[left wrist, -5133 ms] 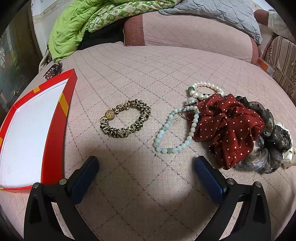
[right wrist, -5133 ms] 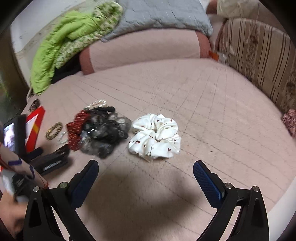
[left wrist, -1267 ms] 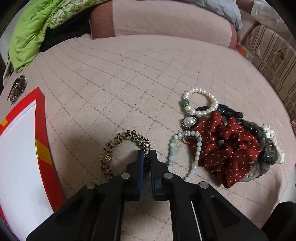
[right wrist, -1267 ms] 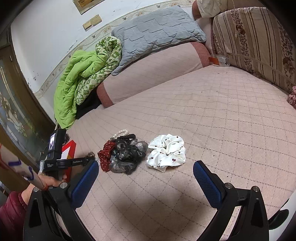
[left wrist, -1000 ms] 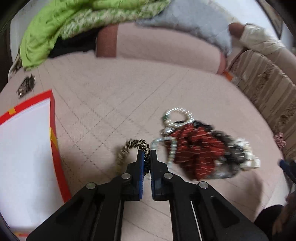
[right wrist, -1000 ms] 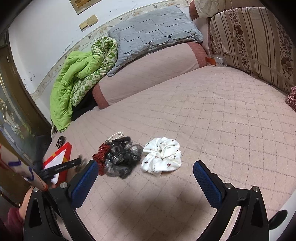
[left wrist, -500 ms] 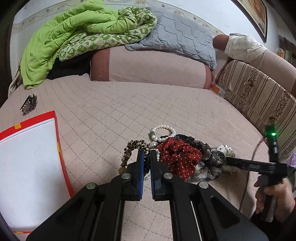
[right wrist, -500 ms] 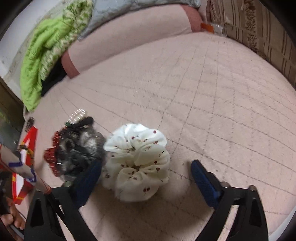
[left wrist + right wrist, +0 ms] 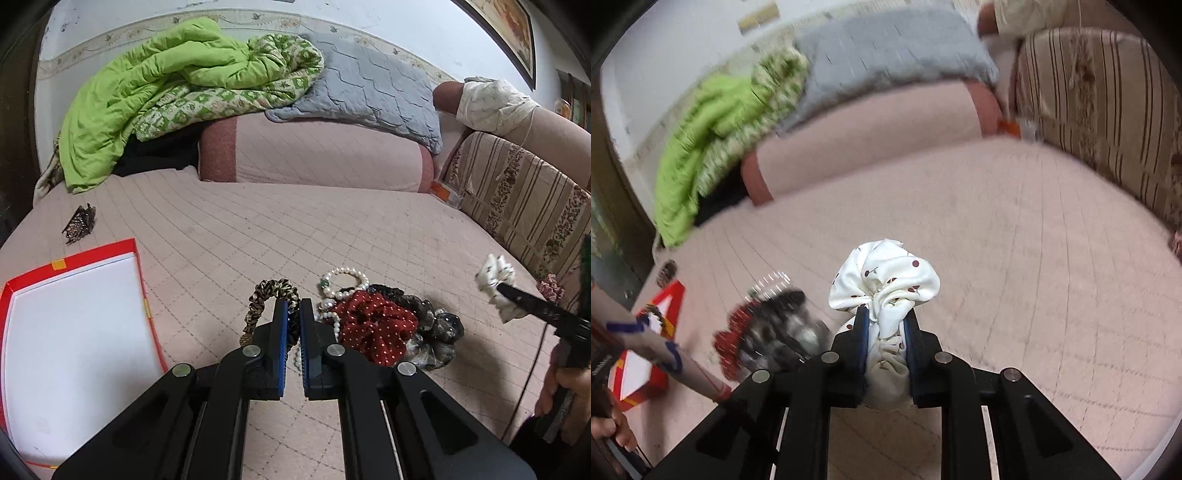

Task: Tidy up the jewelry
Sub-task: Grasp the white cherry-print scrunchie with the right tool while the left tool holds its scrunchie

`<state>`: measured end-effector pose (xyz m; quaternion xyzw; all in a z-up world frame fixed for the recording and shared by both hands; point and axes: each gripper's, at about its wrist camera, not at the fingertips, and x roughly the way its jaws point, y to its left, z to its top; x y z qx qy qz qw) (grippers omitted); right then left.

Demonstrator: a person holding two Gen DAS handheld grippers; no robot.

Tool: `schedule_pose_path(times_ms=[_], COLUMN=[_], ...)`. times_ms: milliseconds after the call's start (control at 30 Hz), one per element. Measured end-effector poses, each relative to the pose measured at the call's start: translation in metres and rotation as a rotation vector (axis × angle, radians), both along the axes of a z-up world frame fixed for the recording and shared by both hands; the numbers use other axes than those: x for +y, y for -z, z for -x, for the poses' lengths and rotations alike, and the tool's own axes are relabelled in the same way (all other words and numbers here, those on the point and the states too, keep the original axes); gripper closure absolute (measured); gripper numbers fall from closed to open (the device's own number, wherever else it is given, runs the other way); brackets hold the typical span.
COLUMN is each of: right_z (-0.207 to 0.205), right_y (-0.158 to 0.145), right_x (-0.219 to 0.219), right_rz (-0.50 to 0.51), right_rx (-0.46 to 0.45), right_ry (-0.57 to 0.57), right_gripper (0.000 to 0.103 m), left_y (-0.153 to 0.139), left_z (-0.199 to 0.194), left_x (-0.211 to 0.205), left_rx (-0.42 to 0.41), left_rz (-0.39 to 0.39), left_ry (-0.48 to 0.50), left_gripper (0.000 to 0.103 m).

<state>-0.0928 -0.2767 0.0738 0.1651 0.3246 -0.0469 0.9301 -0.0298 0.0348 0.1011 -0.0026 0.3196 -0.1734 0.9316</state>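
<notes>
- Left gripper (image 9: pixel 291 314) pinches the leopard scrunchie (image 9: pixel 271 295), bottom centre of the left view; same grip as a second ago, but the scrunchie now hangs clear of the bedspread (image 9: pixel 258 229), lifted.
- Right gripper (image 9: pixel 884 325): jaws have just been closing. They were wide open around the white scrunchie (image 9: pixel 886 280) half a second ago; now they squeeze it, cloth bunched between the pads and puffing out above the tips, centre of the right view.
- In the left view the white scrunchie shows at the right edge, held off the bedspread on the right gripper's tip; half a second ago it lay beside the pile.
- Pile unchanged, lower centre-right of the left view: pearl bracelet (image 9: pixel 343 278), red scrunchie (image 9: pixel 376 325), dark scrunchie (image 9: pixel 432 332) touching one another.
- Red box (image 9: pixel 142 291), white inside, lower left of the left view, apart from the pile.
- Hair clip (image 9: pixel 79 223) far left, above the box.
- Right view blurred; pile smeared at lower left.
</notes>
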Motion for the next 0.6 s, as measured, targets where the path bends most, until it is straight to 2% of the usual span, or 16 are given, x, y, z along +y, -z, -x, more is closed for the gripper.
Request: schedule_pose_path(times_ms=[67, 200, 433, 600], right_z=[0.005, 0.005, 0.007, 0.002], right_y=[-0.007, -0.014, -0.021, -0.023], right_x=[0.006, 0.028, 0.064, 0.104], right_rz=[0.002, 0.037, 0.054, 0.014], right_rx=[-0.048, -0.085, -0.105, -0.093], right_ry=[-0.027, -0.093, -0.185, -0.266], right_gripper=[0.084, 0.084, 0.084, 0.084], left_y=[0.0, -0.001, -0.006, -0.01], left_z=[0.0, 0.001, 0.004, 0.005], left_x=[0.002, 0.008, 0.037, 0.064], left_rx=[0.0, -0.004, -0.018, -0.023], left_rz=[-0.007, -0.019, -0.016, 0.01], left_ry=[-0.005, -0.021, -0.076, -0.128], left_gripper=[0.097, 0.097, 0.097, 0.097])
